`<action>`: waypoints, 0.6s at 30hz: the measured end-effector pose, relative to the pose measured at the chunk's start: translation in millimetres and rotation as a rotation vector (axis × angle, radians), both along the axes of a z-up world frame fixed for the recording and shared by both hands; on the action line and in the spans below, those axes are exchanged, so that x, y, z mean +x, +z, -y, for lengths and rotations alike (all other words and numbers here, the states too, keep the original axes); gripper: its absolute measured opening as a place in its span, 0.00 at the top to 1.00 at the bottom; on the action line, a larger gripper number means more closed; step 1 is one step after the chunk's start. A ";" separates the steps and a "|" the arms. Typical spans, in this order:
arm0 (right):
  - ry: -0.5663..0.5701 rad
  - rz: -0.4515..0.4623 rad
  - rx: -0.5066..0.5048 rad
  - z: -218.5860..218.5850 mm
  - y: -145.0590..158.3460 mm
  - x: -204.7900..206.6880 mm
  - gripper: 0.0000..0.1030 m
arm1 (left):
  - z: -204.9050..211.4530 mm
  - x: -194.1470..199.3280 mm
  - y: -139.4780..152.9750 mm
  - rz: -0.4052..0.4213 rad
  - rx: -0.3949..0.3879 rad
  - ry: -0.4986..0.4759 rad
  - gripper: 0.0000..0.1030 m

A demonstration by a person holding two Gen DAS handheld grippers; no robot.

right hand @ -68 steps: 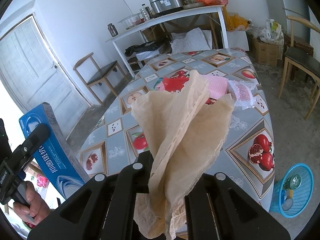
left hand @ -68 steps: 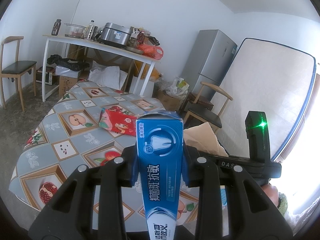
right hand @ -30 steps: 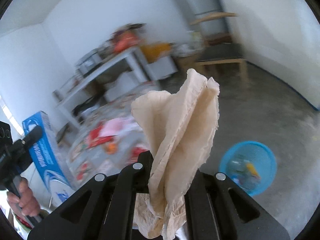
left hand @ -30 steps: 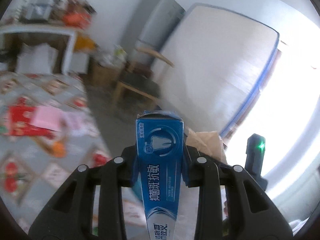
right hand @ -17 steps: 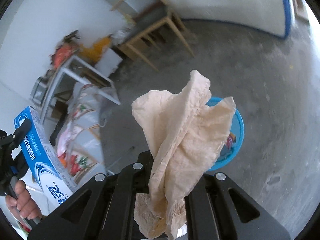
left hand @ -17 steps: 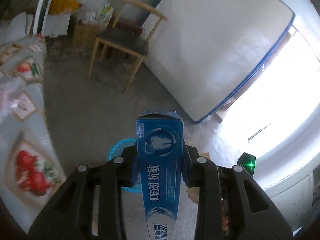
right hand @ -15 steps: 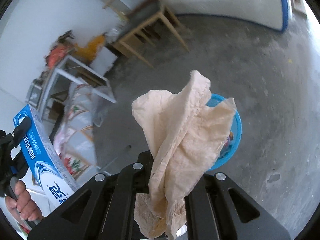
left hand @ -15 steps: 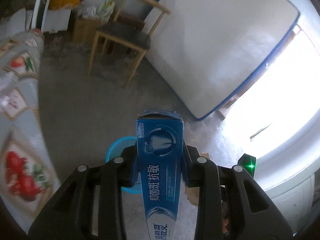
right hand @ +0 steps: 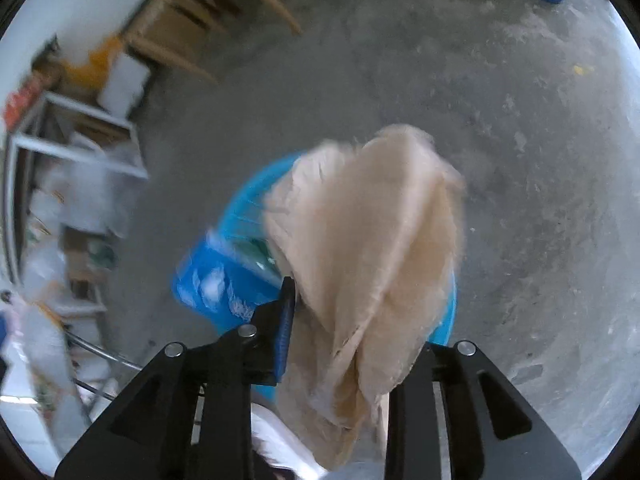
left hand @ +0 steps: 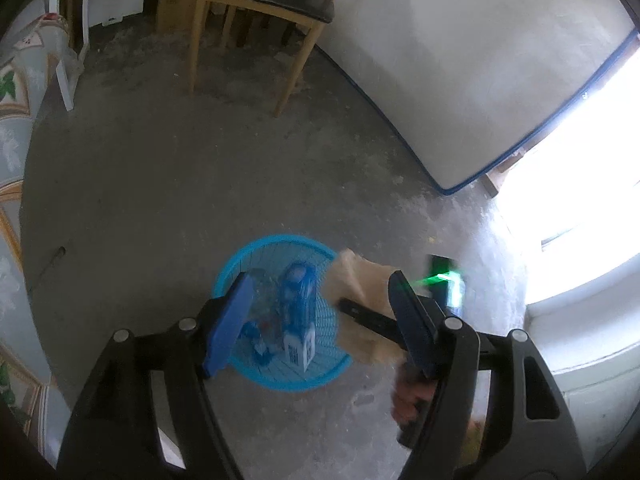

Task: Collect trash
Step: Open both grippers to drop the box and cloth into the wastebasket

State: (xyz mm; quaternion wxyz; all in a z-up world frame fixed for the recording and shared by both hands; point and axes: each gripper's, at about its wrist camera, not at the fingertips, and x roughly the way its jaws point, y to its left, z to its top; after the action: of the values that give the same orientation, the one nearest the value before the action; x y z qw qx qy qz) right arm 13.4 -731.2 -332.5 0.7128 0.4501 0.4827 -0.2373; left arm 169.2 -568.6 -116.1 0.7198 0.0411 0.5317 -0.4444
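Note:
My left gripper [left hand: 324, 320] is open and empty above a blue mesh trash basket [left hand: 336, 364] on the concrete floor. A blue toothpaste box [left hand: 298, 312] stands inside the basket among other rubbish. My right gripper [right hand: 356, 344] has its jaws spread, and crumpled beige paper [right hand: 368, 256] hangs loose between them over the basket [right hand: 248, 208]. The toothpaste box [right hand: 216, 284] shows blurred at the basket's left edge. In the left wrist view the paper [left hand: 360, 280] and right gripper sit just right of the basket.
A wooden chair [left hand: 264, 4] stands on the floor behind the basket. A mattress [left hand: 480, 60] leans against the wall at right. The patterned tablecloth edge [left hand: 12, 140] runs along the left. White table legs [right hand: 72, 152] and clutter are at the left of the right wrist view.
My left gripper has opened and the toothpaste box has dropped into the basket. My right gripper has spread its jaws and the paper is blurred, coming loose. Both grippers have moved closer over the basket.

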 end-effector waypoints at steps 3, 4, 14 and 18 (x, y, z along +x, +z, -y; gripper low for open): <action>0.056 -0.038 -0.059 -7.9 -6.8 7.1 0.59 | -21.9 -7.7 10.7 0.010 -0.015 0.000 0.35; 0.065 -0.036 -0.068 -9.5 -6.2 7.9 0.55 | -30.4 -11.9 16.0 0.009 -0.024 0.000 0.34; 0.006 0.036 -0.188 -13.6 30.8 -14.5 0.39 | -101.5 -35.1 75.5 0.110 -0.101 0.019 0.27; -0.082 0.084 -0.205 -11.9 45.9 -34.4 0.52 | -139.1 -45.2 100.9 0.183 -0.135 0.027 0.21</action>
State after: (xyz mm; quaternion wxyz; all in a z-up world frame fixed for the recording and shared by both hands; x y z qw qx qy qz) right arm -21.0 -719.3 -286.7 0.7645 0.4037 0.4069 -0.2951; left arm 124.0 -429.5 -15.2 0.7726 0.0257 0.4330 -0.4637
